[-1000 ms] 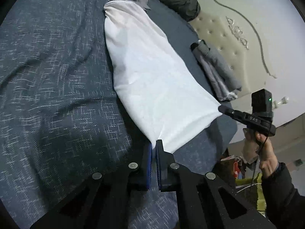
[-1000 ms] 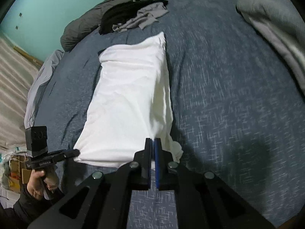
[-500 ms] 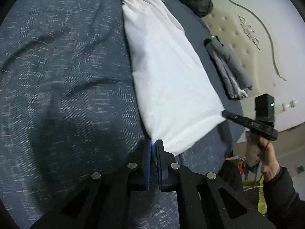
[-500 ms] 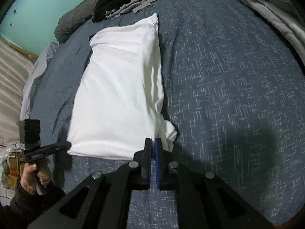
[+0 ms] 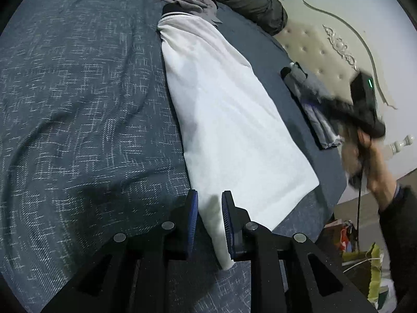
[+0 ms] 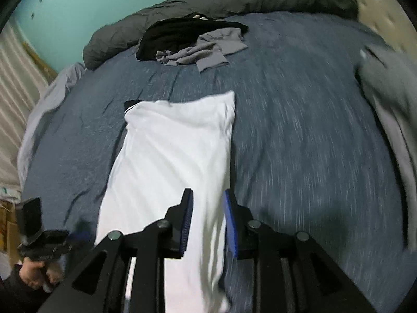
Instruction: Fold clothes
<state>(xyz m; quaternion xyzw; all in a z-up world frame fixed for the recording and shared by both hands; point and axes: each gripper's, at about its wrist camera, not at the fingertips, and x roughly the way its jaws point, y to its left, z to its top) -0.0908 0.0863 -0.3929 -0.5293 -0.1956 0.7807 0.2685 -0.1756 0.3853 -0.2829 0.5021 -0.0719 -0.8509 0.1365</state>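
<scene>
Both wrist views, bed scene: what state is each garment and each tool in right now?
White garment: folded into a long strip, flat on the bed.
Left tool: jaws opening, white corner between the pads, not pressed.
Right tool: jaws opening, white edge between the pads, not pressed.
Grey garment: crumpled, unfolded.
Black garment: heaped, unfolded.
Grey folded clothes: stacked near the headboard.

Both jaws opening off white garment (image 5: 229, 120); right gripper (image 6: 208, 221) shifted.

Blue-flecked bed (image 6: 299, 143) — white folded garment (image 6: 172, 156), grey and black clothes (image 6: 192, 44), perhaps a duvet (image 6: 234, 0).
</scene>
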